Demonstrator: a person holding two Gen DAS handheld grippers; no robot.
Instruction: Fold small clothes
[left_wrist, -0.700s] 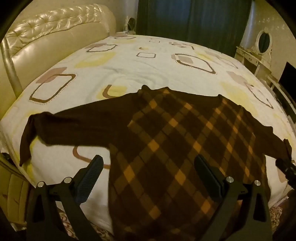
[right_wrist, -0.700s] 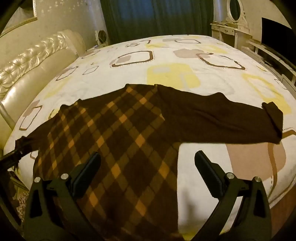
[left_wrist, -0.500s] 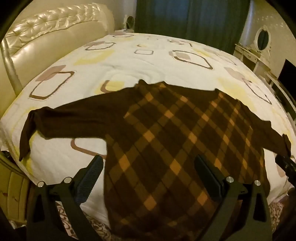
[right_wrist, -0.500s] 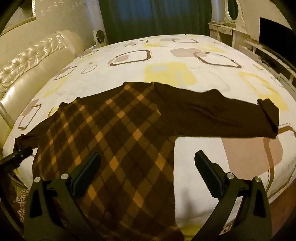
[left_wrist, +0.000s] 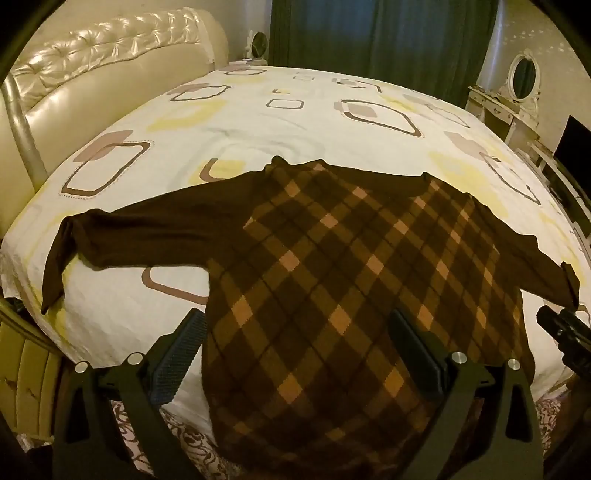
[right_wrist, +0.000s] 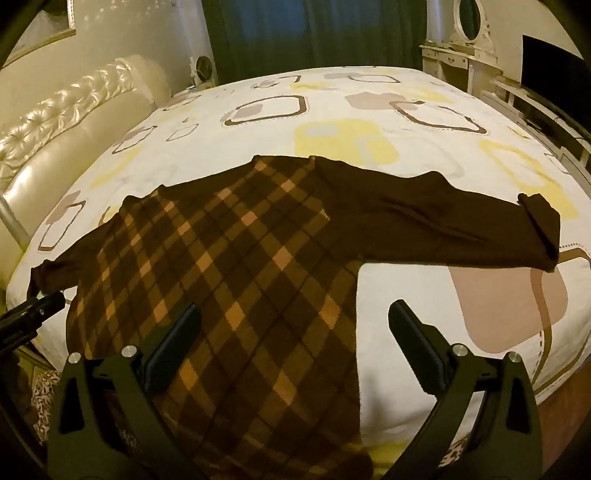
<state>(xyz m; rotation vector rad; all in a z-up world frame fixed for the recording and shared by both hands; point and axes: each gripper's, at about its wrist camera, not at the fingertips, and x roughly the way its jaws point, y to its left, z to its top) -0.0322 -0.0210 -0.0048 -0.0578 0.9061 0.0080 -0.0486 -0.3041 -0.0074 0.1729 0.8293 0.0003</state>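
Sweater (left_wrist: 332, 280) flat on bed (left_wrist: 258, 122), sleeves out. Left gripper (left_wrist: 295, 332) and right gripper (right_wrist: 295, 325) above hem, spread wide, pinching nothing.

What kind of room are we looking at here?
Most likely a home bedroom: a large bed with a patterned sheet and a tufted headboard, a dressing table with an oval mirror, and dark curtains behind.

- I see the sweater (left_wrist: 325, 280) as soft matt knit cloth, brown with an orange check.
- The bed sheet (left_wrist: 258, 129) at 12 o'clock looks like smooth matt printed cloth.
- The headboard (left_wrist: 92, 77) at 10 o'clock is glossy tufted leather-like padding.
- My left gripper (left_wrist: 295, 354) has matt black plastic with shiny metal screws.
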